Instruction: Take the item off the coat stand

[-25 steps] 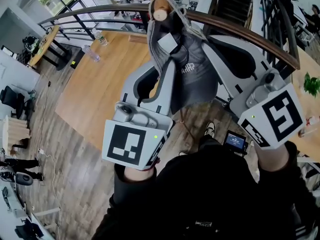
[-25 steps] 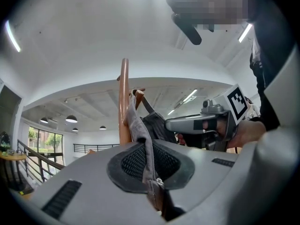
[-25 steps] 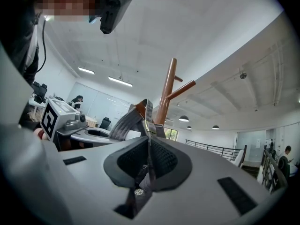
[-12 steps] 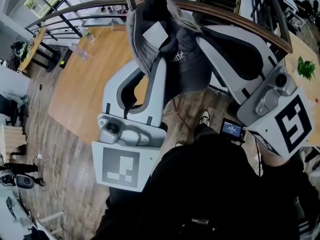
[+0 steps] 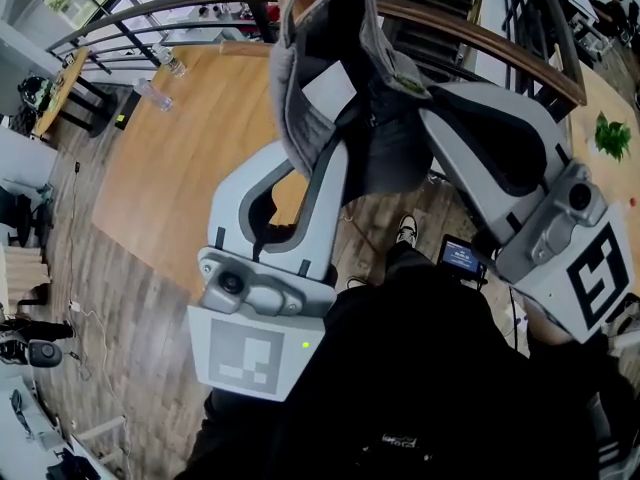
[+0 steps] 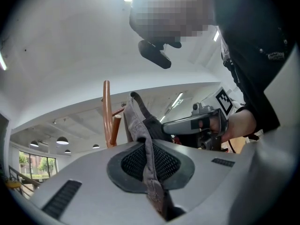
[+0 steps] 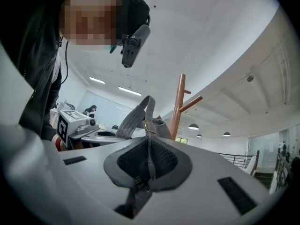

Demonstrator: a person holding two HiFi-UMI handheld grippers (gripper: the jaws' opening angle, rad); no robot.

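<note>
Your cap (image 5: 300, 98) is soft grey cloth, matt, a little frayed along the seams. Its white tag (image 5: 328, 90) looks smooth, and the strap buckle (image 7: 146, 125) looks like brassy metal. The shells of your left gripper (image 6: 150, 165) and right gripper (image 7: 147, 168) are smooth matt grey plastic. Their pads (image 6: 131, 161) are black with a rough mesh grain. The stand (image 7: 178, 104) is smooth reddish wood with a slight sheen. The floor (image 5: 120, 298) is grained wood planks.

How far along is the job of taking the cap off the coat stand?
Done: the left gripper and the right gripper are both shut on the grey cap. In hand: its strap looks free, beside the coat stand. Left: carry the cap well clear of the stand.
</note>
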